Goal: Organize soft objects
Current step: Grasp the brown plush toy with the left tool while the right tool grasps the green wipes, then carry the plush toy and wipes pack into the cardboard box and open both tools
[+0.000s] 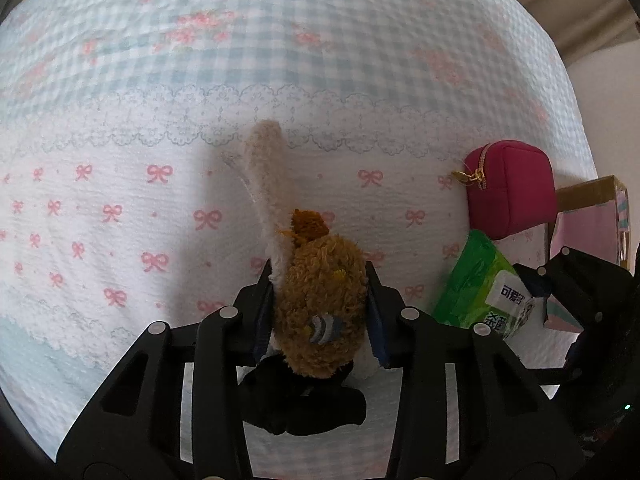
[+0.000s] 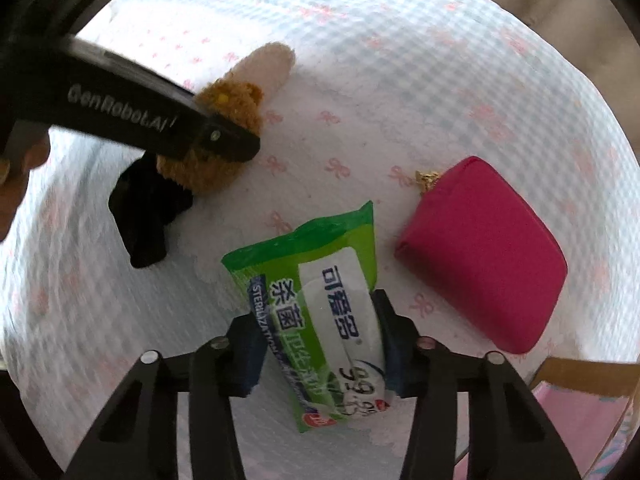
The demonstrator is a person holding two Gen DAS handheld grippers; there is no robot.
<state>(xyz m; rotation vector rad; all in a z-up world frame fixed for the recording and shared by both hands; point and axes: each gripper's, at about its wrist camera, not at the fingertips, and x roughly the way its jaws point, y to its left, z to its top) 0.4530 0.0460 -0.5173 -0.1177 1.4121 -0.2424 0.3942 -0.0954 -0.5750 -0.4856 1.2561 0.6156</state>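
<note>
Left fingers (image 1: 320,300) pinch the plush toy (image 1: 320,304); right fingers (image 2: 320,344) pinch the wipes pack (image 2: 324,320)

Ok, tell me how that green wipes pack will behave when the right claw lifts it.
The wipes pack is a soft plastic pouch, so it will likely sag outside the right claw. Its glossy film looks slippery; it could slide if gripped lightly. The pads sit at its lower part, so the far end may droop. It probably won't roll or break.

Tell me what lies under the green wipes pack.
The wipes pack lies on the bow-print bedspread, between the right gripper's jaws. Only fabric shows around it; whatever is directly beneath is covered.
</note>
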